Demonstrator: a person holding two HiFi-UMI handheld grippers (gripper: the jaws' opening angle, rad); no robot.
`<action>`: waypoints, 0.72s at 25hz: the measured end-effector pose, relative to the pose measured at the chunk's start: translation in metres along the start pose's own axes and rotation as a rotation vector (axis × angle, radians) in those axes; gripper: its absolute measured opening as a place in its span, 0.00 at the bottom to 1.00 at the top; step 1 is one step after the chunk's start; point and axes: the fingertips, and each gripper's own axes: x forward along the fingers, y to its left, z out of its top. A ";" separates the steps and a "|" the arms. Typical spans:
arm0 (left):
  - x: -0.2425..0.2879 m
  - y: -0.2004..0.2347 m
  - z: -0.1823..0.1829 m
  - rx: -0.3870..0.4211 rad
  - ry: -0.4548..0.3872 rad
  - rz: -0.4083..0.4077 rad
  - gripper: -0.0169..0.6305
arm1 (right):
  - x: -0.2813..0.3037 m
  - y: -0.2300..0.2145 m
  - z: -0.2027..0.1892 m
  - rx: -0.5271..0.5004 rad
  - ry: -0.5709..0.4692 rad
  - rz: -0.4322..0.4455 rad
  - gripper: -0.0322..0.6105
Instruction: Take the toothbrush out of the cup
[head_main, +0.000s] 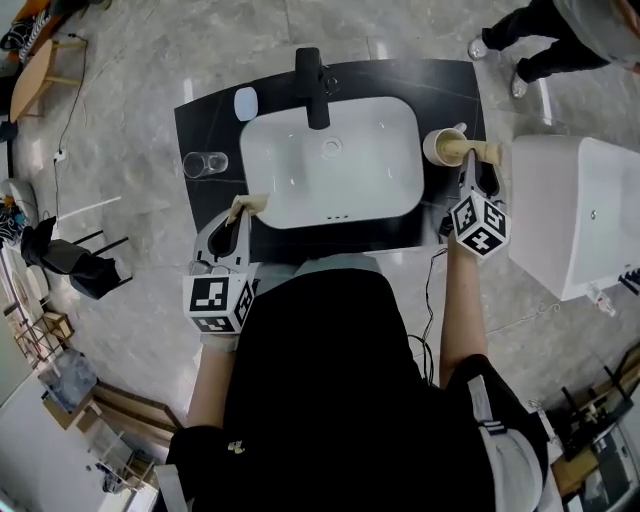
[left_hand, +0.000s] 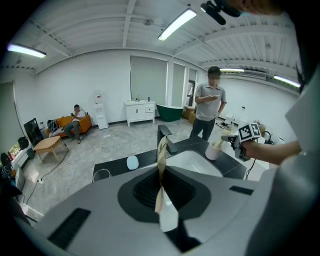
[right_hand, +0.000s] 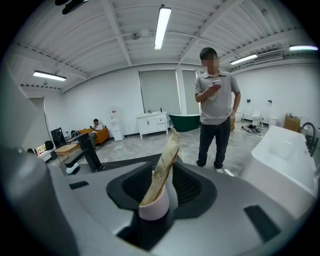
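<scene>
A white cup stands on the black counter to the right of the basin. A thin pale tip, probably the toothbrush, pokes up at the cup's right rim. My right gripper is level with the cup, its beige fingers spread wide, and the left one lies over the cup's rim. I see nothing pressed between them. The right gripper view does not show the cup. My left gripper hovers at the basin's front left corner, fingers together and empty. In the left gripper view the cup stands beside the right gripper.
A black faucet stands behind the white basin. A clear glass and a small white oval thing sit on the counter's left. A white tub is close on the right. A person stands beyond the counter.
</scene>
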 end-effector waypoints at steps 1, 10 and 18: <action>-0.001 0.001 -0.001 -0.008 0.001 0.006 0.07 | 0.002 0.000 0.001 -0.007 0.002 -0.005 0.25; -0.005 0.005 -0.008 -0.052 0.001 0.038 0.07 | 0.012 0.003 0.007 -0.054 0.005 -0.005 0.16; -0.012 0.013 -0.014 -0.076 -0.019 0.045 0.07 | 0.008 0.013 0.016 -0.097 0.003 0.012 0.14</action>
